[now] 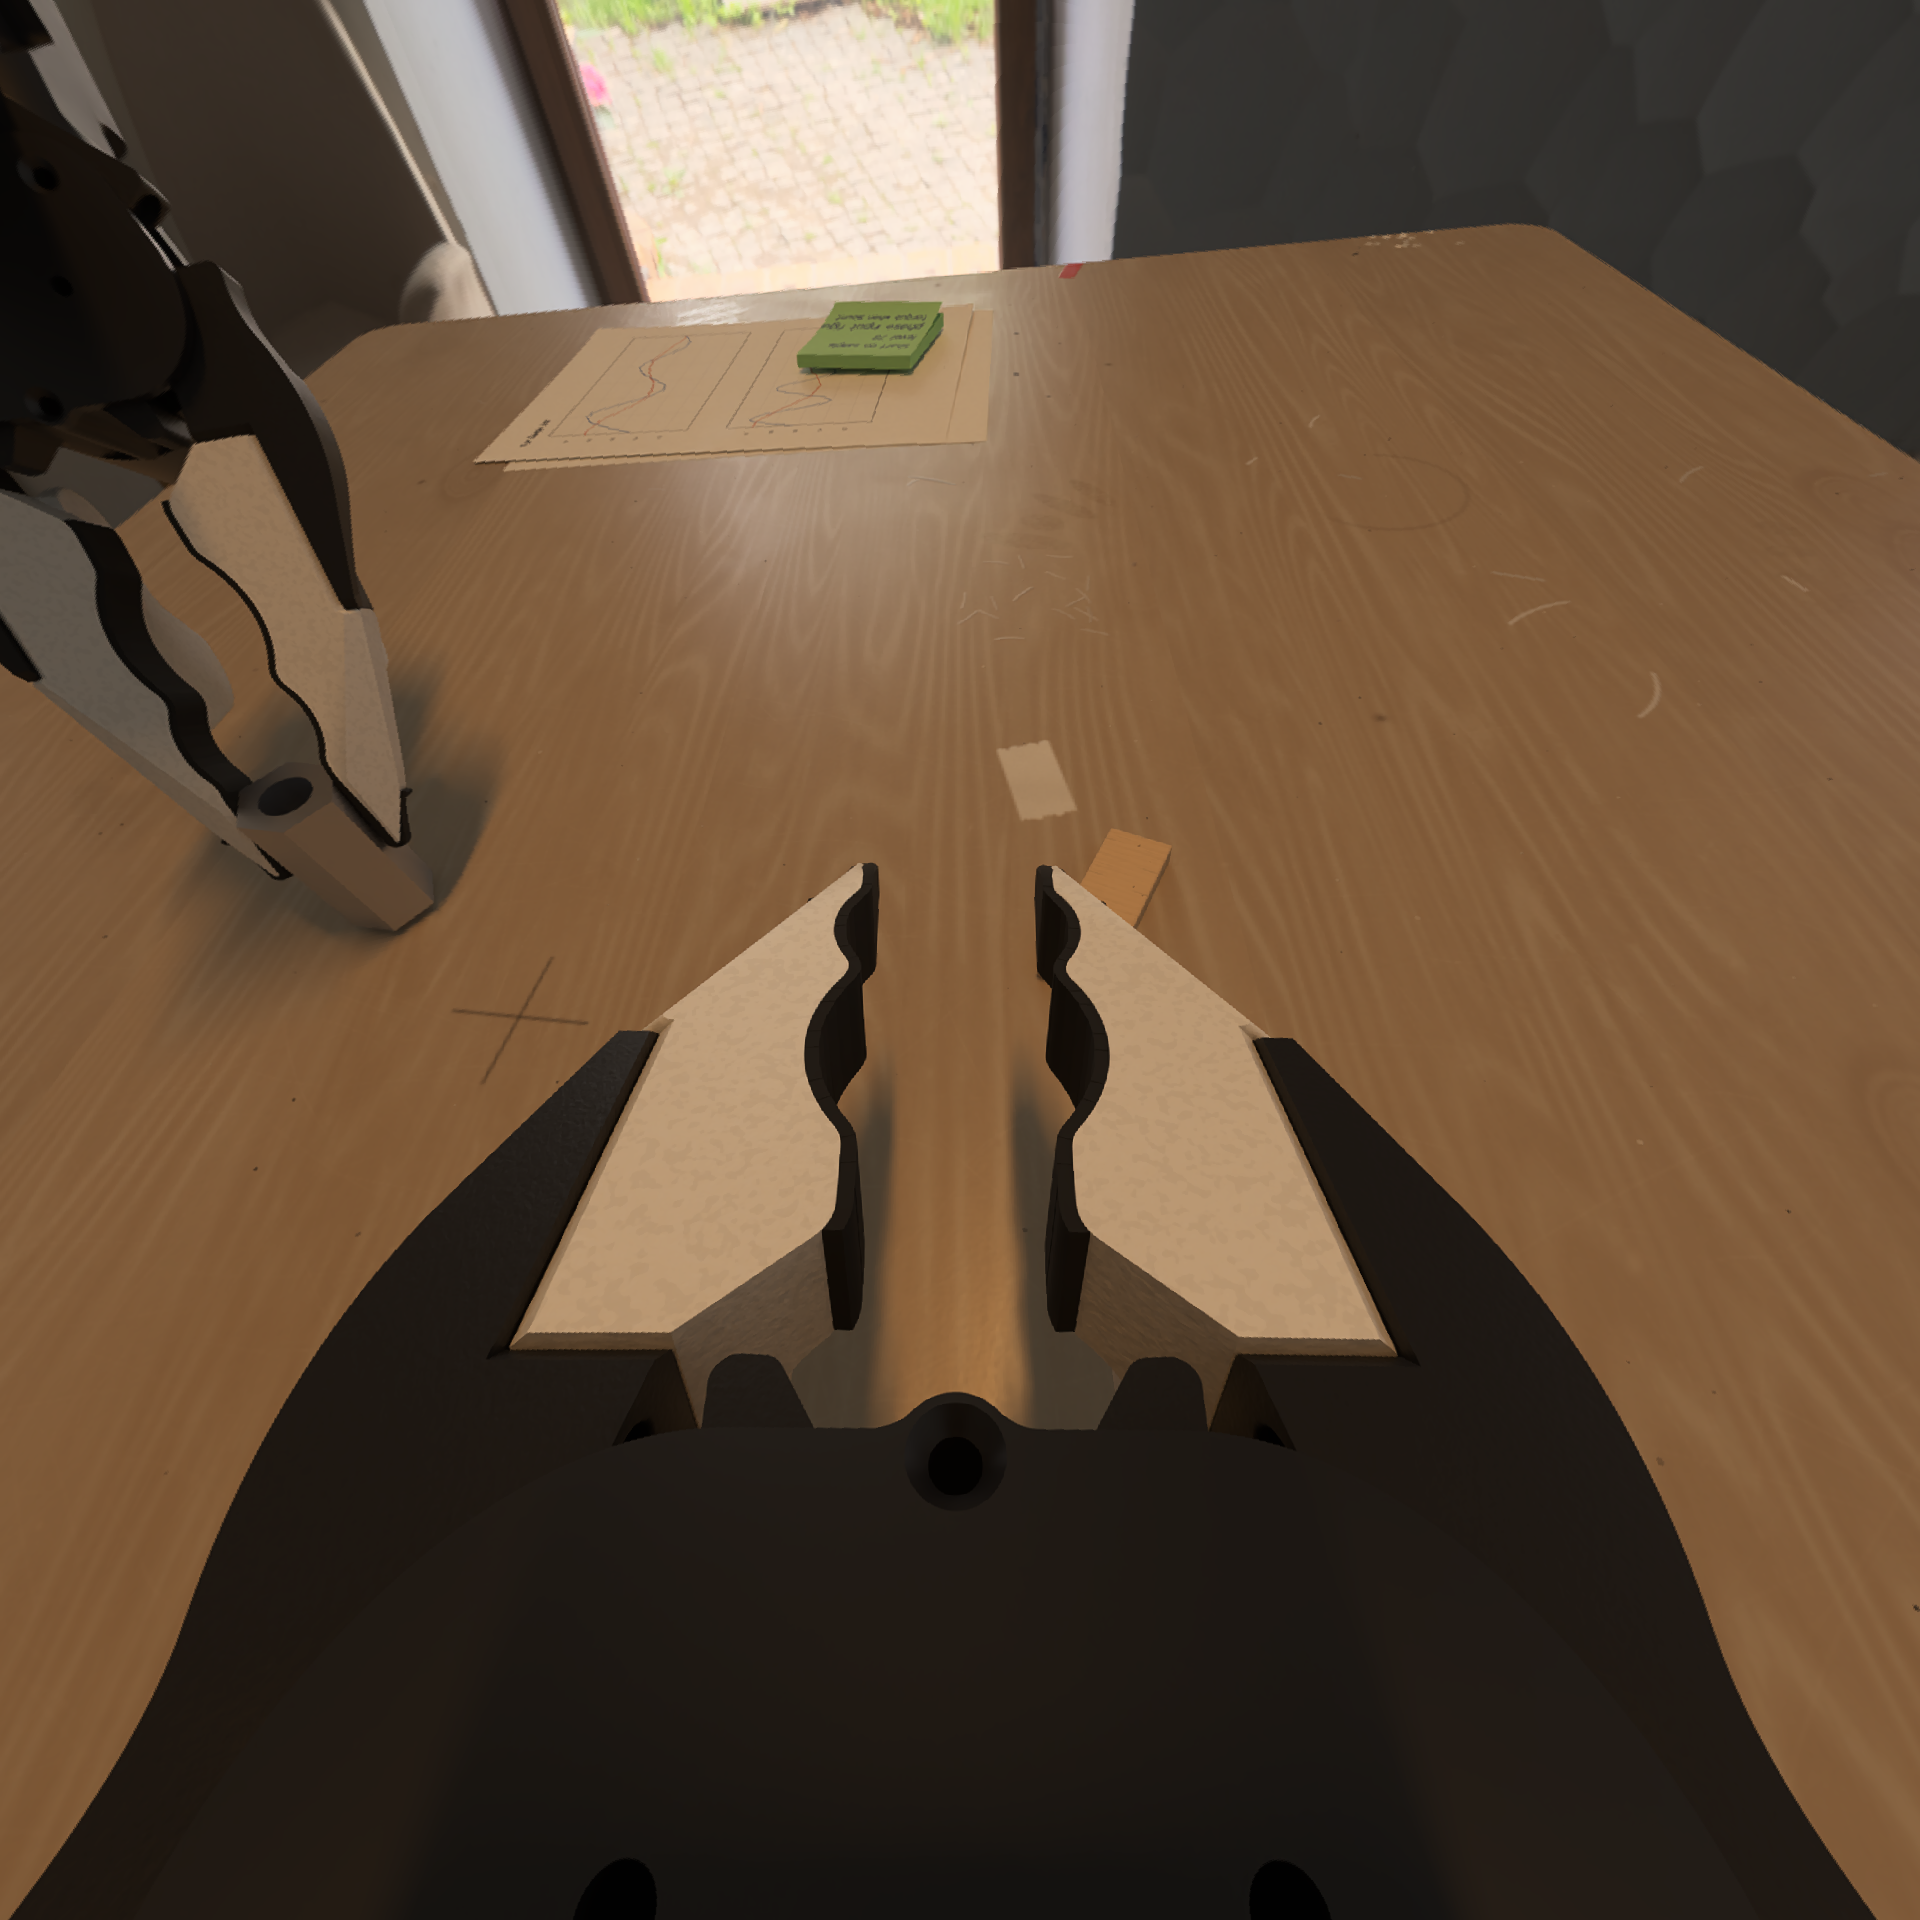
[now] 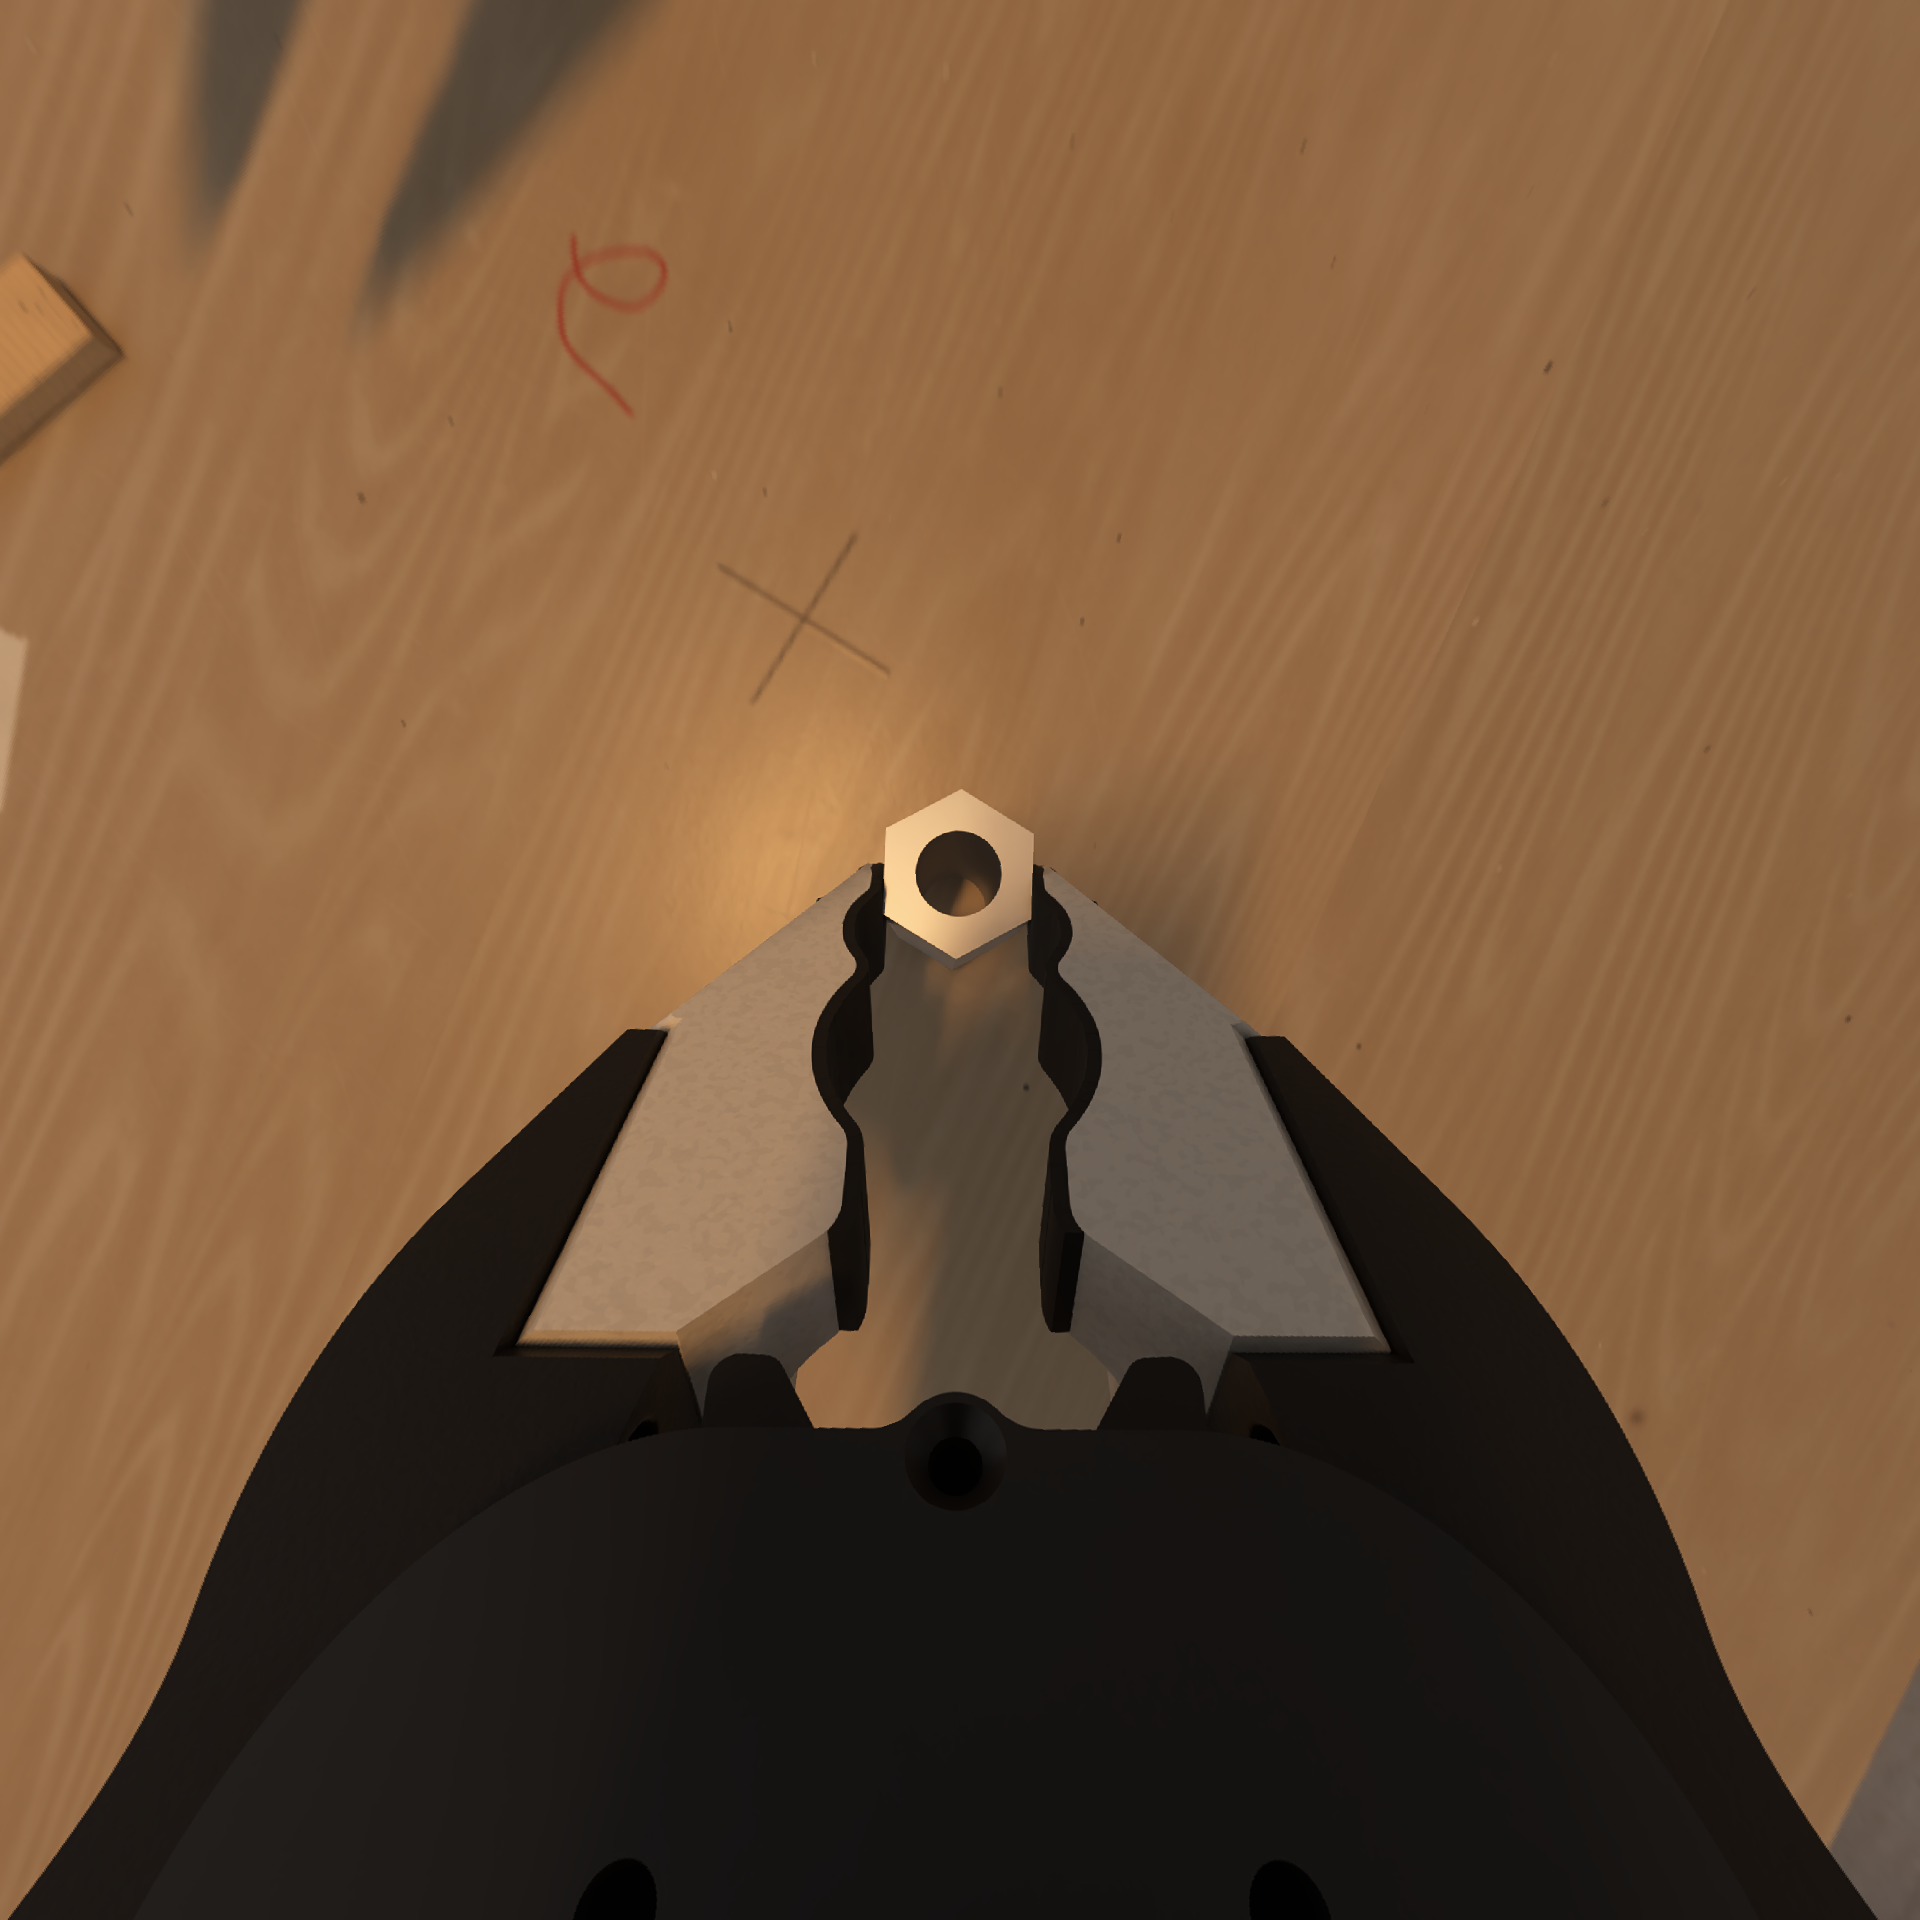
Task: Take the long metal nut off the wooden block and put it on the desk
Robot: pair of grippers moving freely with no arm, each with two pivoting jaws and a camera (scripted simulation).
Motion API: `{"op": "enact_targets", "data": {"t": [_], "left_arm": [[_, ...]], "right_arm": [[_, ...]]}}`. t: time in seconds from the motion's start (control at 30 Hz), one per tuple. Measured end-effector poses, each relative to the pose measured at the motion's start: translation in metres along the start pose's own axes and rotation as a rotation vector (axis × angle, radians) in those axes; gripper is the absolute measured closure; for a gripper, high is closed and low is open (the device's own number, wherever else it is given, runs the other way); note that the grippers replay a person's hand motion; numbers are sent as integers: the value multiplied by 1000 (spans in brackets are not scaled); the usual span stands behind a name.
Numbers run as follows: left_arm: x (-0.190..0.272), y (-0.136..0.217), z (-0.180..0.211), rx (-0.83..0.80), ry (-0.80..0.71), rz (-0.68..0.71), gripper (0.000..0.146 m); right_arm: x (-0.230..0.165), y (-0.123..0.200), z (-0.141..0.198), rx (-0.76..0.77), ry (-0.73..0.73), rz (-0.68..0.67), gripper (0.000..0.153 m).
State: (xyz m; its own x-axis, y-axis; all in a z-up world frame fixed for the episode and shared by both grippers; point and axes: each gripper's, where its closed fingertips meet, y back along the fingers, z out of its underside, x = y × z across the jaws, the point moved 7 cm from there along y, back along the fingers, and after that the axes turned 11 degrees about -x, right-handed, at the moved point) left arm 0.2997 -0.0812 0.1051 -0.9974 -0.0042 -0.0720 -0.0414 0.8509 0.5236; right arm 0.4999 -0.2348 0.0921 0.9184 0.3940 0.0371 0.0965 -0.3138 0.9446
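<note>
The long metal hex nut (image 2: 958, 875) is clamped between my right gripper's (image 2: 956, 873) fingertips, and I look down its bore. In the left wrist view the right gripper (image 1: 322, 842) is at the far left, tilted down. The nut (image 1: 343, 862) slants in it, its lower end at or just above the desk (image 1: 1351, 727). The wooden block (image 1: 1127, 873) lies flat on the desk, partly hidden behind my left gripper's right fingertip. It also shows at the left edge of the right wrist view (image 2: 42, 343). My left gripper (image 1: 956, 883) is open and empty, low over the desk.
A pencil cross (image 2: 805, 618) is on the desk just ahead of the nut, with a red scribble (image 2: 608, 312) beyond. A strip of pale tape (image 1: 1034, 781) lies near the block. Printed sheets (image 1: 748, 395) with a green pad (image 1: 871, 338) lie at the far edge.
</note>
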Motion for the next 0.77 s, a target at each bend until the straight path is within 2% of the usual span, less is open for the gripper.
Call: {"op": "enact_targets", "data": {"t": [0.1,0.17,0.2,0.23,0.3,0.37,0.43,0.47,0.53,0.63,0.77], "left_arm": [[0,-1,1,-11,1,4,116],[0,-2,1,-12,-1,3,116],[0,-1,1,-12,-2,3,116],[0,-1,1,-12,-4,3,116],[1,-1,1,-12,-7,2,116],[1,-1,1,-11,-13,0,116],[2,-1,1,-14,-18,-1,116],[2,-1,0,-14,-22,-2,116],[3,-2,1,-21,-34,-5,116],[5,-2,1,-31,-54,-13,116],[5,-3,1,-30,-53,-14,116]], "right_arm": [[3,2,7,-95,-5,18,125],[5,12,9,-155,-28,102,90],[6,20,6,-163,-58,174,79],[5,29,2,-150,-123,255,76],[-1,45,-10,-94,-399,378,85],[-18,49,-28,19,-748,404,92],[-43,41,-47,175,-933,379,95],[-54,32,-54,224,-957,364,99],[-68,12,-59,205,-985,347,97],[-70,-9,-55,193,-1008,301,71],[-68,-21,-56,338,-1011,158,60]]}}
